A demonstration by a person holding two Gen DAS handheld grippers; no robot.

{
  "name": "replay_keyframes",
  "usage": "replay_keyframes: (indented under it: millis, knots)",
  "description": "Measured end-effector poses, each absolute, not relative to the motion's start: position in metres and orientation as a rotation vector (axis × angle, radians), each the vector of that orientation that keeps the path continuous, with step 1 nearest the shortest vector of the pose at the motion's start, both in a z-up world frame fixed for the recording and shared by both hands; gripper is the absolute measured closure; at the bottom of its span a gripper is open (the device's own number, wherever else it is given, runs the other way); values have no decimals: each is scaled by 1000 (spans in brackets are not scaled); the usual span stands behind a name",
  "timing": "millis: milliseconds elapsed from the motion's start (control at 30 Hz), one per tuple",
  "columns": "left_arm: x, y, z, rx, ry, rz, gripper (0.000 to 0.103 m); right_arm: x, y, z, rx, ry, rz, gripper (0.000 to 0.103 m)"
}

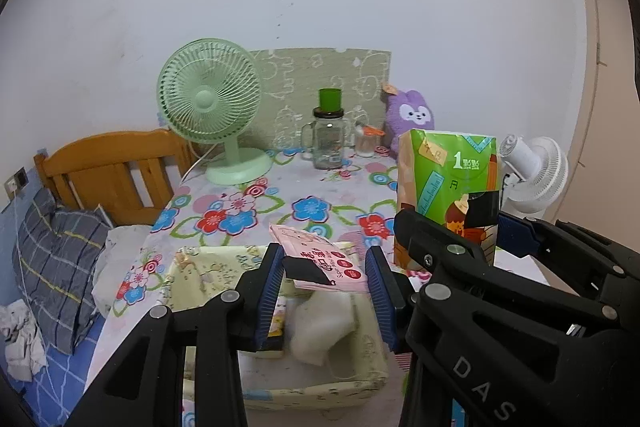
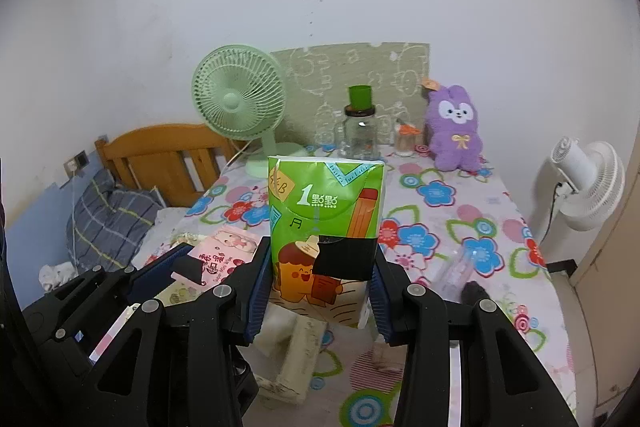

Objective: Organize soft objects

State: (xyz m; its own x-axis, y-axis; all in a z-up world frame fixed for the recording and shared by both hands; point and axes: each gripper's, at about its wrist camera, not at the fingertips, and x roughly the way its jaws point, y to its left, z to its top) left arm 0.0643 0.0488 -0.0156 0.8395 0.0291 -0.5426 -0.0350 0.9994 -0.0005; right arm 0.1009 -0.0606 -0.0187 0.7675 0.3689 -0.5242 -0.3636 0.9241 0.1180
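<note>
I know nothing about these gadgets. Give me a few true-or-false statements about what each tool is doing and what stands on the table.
1. The right tool grips a green tissue pack. True.
2. The left tool is empty. False: it holds a pink wipes packet.
3. The pink packet is above a cloth basket. True.
4. The purple plush bunny lies in the basket. False: it sits at the table's back.
5. The green fan stands on the table. True.

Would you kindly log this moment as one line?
left tool: holds pink wipes pack over fabric basket | right tool: holds green tissue pack upright
</note>
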Motion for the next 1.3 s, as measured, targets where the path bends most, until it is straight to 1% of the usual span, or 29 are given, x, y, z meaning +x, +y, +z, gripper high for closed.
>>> replay_keyframes:
  millis: [333,633,900,1000,1133,1200,1233,1267,1300]
  knots:
    - [67,85,-22,-21,596,94,60,108,-18,-26,-14,591,470,56]
    - [75,114,-41,-35,648,140,60,119,14,-43,-39,649,527,56]
    - [82,133,-62,-28,716,165,60,127,33,-62,-44,707,567,56]
    - [85,138,-71,-34,753,168,57,130,39,-70,-50,732,582,56]
    - [86,142,-79,-35,785,174,57,134,47,-78,-62,758,598,56]
    - [84,144,-79,-38,781,183,44,134,51,-82,-68,771,612,56]
    - [84,145,-79,-38,782,195,34,135,53,-83,-73,775,616,57]
    - [84,146,-79,-36,783,205,31,135,54,-84,-81,775,613,57]
    - [85,147,-80,-33,784,209,31,135,56,-85,-83,776,615,57]
